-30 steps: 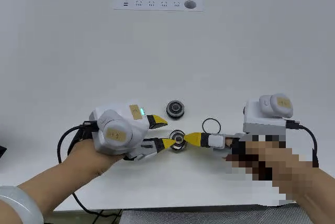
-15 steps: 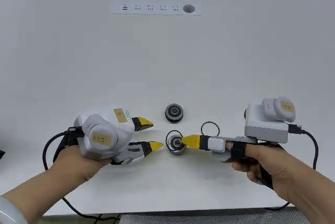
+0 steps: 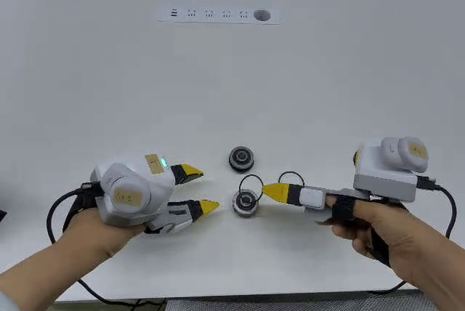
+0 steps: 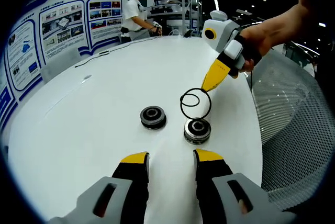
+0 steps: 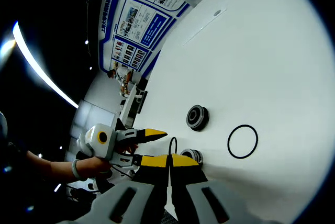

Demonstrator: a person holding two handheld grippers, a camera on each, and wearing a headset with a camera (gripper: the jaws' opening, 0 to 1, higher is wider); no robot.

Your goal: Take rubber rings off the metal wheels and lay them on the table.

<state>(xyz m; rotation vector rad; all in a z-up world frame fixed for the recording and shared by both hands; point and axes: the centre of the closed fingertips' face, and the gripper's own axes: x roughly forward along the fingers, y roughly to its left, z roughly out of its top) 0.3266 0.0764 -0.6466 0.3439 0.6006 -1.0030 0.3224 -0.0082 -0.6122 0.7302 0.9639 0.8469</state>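
- Near wheel (image 3: 245,203): metal, lying flat on the white worktop (image 3: 349,93). It served as the landmark for every entry below.
- Right gripper (image 3: 266,192): just right of the near wheel, jaws pressed together and pinching a rubber ring (image 3: 251,182). The ring stood upright over the wheel's far edge. Whether it was fully clear of the rim could not be told.
- Left gripper (image 3: 203,189): left of the near wheel and apart from it, jaws spread, holding nothing.
- Step judged: ring nearly off, laying-down due.
- Recommended handling: raise the ring clear before moving sideways, then carry it right of the near wheel, beside the loose ring (image 3: 291,178). Lower it flat and only then part the jaws, since a thin ring dropped on edge would likely roll.
- Far wheel (image 3: 241,158): behind the near wheel, with a dark band round it. Its ring was judged not yet removed.
- Surface: smooth and matt, so the wheel could slide if dragged.
- Room: power strip (image 3: 218,12) far behind the near wheel. Display boards (image 4: 57,25) and a person (image 4: 138,17) stood beyond the worktop.
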